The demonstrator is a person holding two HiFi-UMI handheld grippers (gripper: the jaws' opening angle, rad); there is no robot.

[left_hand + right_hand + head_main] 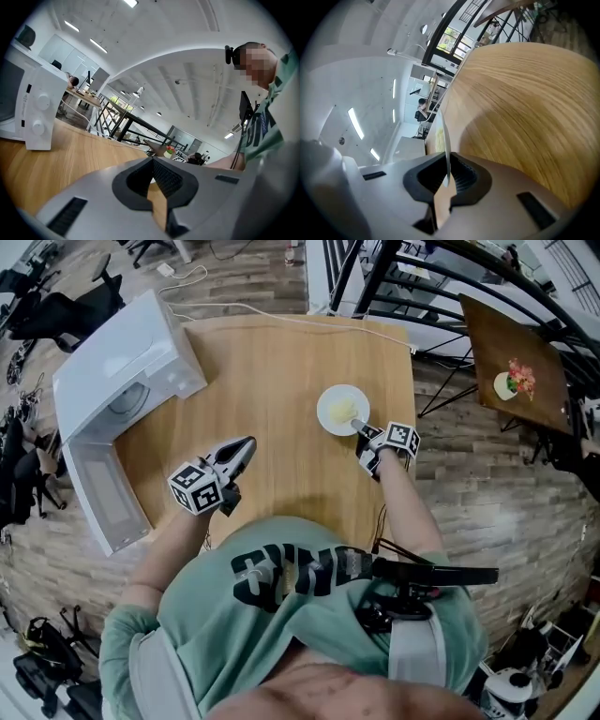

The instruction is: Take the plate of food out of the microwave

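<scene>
My right gripper (444, 180) has its jaws clamped on the thin rim of a white plate (446, 140). I see the plate edge-on, running straight out from between the pads. A smear of pale yellow food (439, 136) lies on the plate's face just left of the jaws. To their right and beyond them spreads the light wooden table (520, 108), its grain blurred. Far beyond the jaws stands a black metal frame (454, 23). Strip lights (355, 123) glow on the ceiling to the jaws' left.
</scene>
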